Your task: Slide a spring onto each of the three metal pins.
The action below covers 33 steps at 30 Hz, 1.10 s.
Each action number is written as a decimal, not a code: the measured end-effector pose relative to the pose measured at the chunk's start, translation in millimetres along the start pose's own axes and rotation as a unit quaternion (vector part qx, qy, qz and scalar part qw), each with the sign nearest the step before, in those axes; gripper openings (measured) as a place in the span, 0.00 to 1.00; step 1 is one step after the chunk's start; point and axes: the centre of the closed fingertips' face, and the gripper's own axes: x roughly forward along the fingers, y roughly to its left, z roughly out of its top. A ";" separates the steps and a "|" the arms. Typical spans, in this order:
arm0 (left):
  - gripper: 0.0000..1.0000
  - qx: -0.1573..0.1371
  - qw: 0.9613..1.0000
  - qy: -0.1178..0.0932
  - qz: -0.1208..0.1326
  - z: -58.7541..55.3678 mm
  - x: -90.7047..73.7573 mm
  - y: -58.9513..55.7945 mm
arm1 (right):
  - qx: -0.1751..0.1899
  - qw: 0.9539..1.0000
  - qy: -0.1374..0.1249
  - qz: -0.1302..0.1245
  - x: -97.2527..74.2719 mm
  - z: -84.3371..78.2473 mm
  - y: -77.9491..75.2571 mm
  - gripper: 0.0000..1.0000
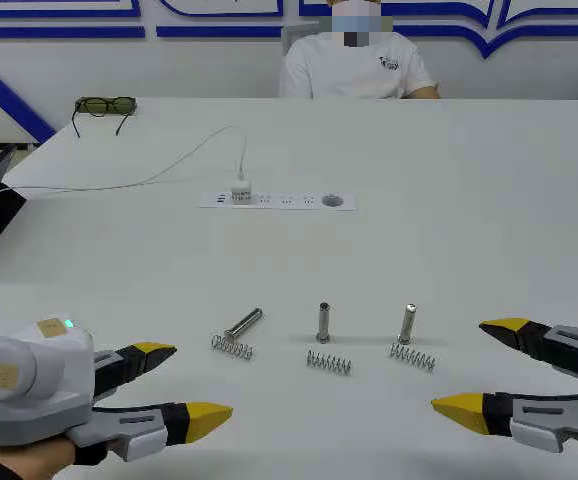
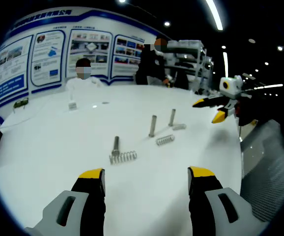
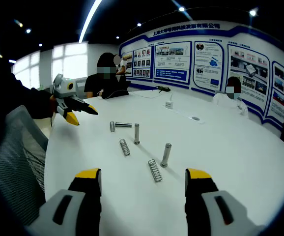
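Note:
Three metal pins stand in a row on the white table (image 1: 449,200). The left pin (image 1: 241,325) lies on its side, while the middle pin (image 1: 323,322) and the right pin (image 1: 407,323) are upright. A loose spring lies just in front of each: left spring (image 1: 232,347), middle spring (image 1: 329,362), right spring (image 1: 412,357). My left gripper (image 1: 184,382) is open and empty at the near left, short of the left pin (image 2: 115,146). At the near right my right gripper (image 1: 481,366) is open and empty too, beside the right pin (image 3: 166,154) and right spring (image 3: 155,169).
A power strip (image 1: 274,200) with a white charger (image 1: 241,188) and its cable lies mid-table. A pair of glasses (image 1: 105,105) rests at the far left corner. A person (image 1: 357,60) sits across the table. A mesh chair back (image 3: 19,157) is close by.

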 end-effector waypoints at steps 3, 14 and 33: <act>0.69 0.000 1.000 0.001 0.000 -1.1 0.1 -0.2 | 0.000 1.000 0.001 0.000 -0.1 -0.3 0.2 0.70; 0.69 -0.001 1.000 0.000 0.000 -1.8 -0.2 0.1 | -0.001 1.000 0.003 0.001 0.6 -1.8 0.7 0.70; 0.69 -0.002 1.000 0.004 -0.006 -3.7 2.0 -1.0 | 0.001 1.000 0.006 0.000 0.5 -4.8 -2.0 0.70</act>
